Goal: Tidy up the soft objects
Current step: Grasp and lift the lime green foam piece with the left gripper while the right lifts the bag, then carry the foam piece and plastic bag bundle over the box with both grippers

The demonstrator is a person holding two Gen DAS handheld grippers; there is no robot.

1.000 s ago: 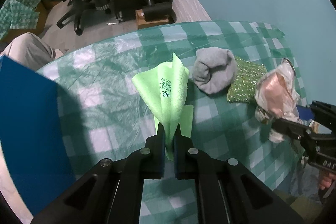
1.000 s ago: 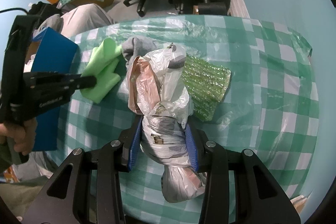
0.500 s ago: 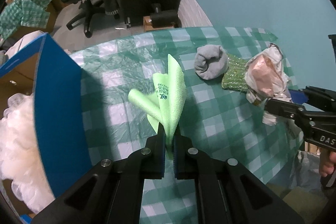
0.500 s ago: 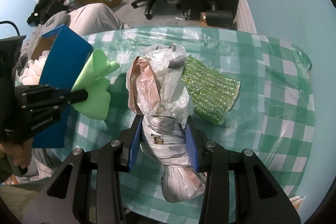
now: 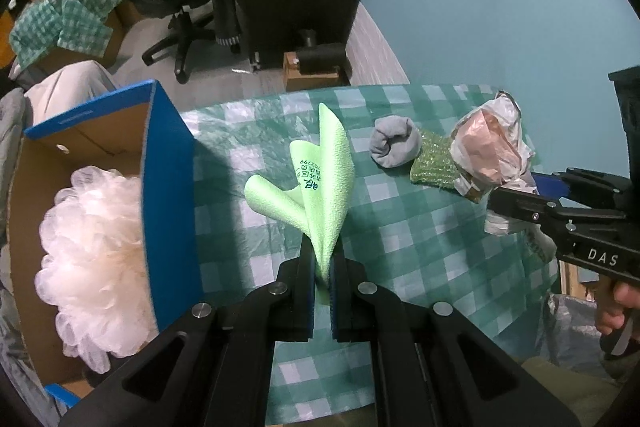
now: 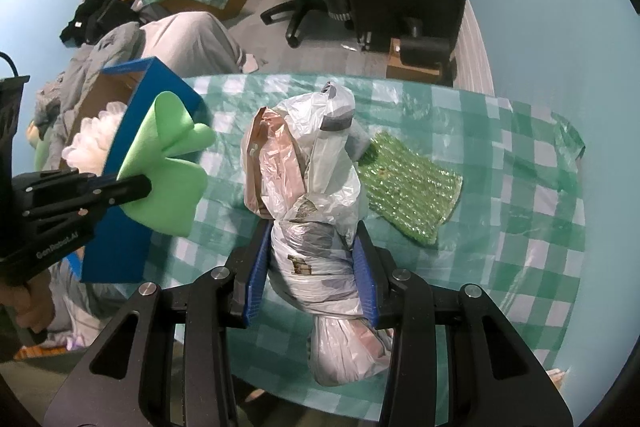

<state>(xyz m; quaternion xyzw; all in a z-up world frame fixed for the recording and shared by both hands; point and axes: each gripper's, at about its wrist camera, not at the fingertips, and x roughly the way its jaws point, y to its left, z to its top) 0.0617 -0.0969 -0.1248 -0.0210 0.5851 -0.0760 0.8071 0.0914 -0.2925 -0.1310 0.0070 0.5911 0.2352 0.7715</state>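
My left gripper (image 5: 322, 277) has its jaws clamped on the lower tip of a light green foam sheet (image 5: 320, 183), which fans upward above the checked surface (image 5: 400, 251) and touches nothing else. My right gripper (image 6: 310, 267) has its jaws pressed against both sides of a knotted bundle of plastic bags (image 6: 308, 195), white and brownish, lifted clear of the cloth; part of the bundle bulges below the pads. On the surface behind it lie a rolled grey sock (image 5: 394, 143) and, just beside it, a green bubble-wrap piece (image 6: 410, 197) lying flat. At the left edge of the surface stands an open blue cardboard box (image 5: 168, 195) with a pale pink mesh bath puff (image 5: 92, 259) inside. The foam sheet hangs near the box's blue wall, though whether it touches the wall I cannot tell.
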